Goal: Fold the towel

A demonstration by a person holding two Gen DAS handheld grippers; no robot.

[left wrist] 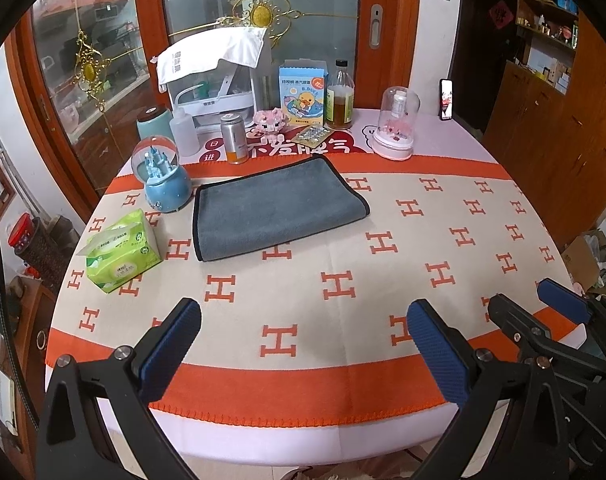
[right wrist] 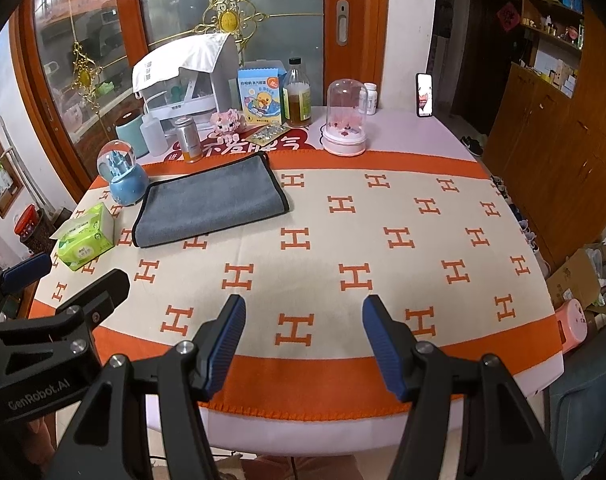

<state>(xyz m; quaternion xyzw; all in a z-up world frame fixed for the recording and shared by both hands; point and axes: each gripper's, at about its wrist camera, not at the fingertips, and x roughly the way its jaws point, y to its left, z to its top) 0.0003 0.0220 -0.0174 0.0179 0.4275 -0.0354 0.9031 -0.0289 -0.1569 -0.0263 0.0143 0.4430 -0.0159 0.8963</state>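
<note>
A grey towel [left wrist: 275, 206] with black trim lies flat, folded over, on the far left part of the table; it also shows in the right wrist view [right wrist: 211, 204]. My left gripper [left wrist: 303, 320] is open and empty, held above the table's near edge, well short of the towel. My right gripper [right wrist: 303, 320] is open and empty, also over the near edge, to the right of the left one. The right gripper shows at the right edge of the left wrist view [left wrist: 543, 304]; the left gripper shows at the left edge of the right wrist view [right wrist: 67, 280].
The round table has an orange-and-cream H-pattern cloth [left wrist: 343, 280]. A green tissue pack [left wrist: 123, 252] and a blue snow globe [left wrist: 163, 180] sit left of the towel. A can [left wrist: 234, 138], bottle [left wrist: 340, 96], duck box [left wrist: 303, 94], glass dome [left wrist: 397, 128] and phone [left wrist: 447, 98] stand behind.
</note>
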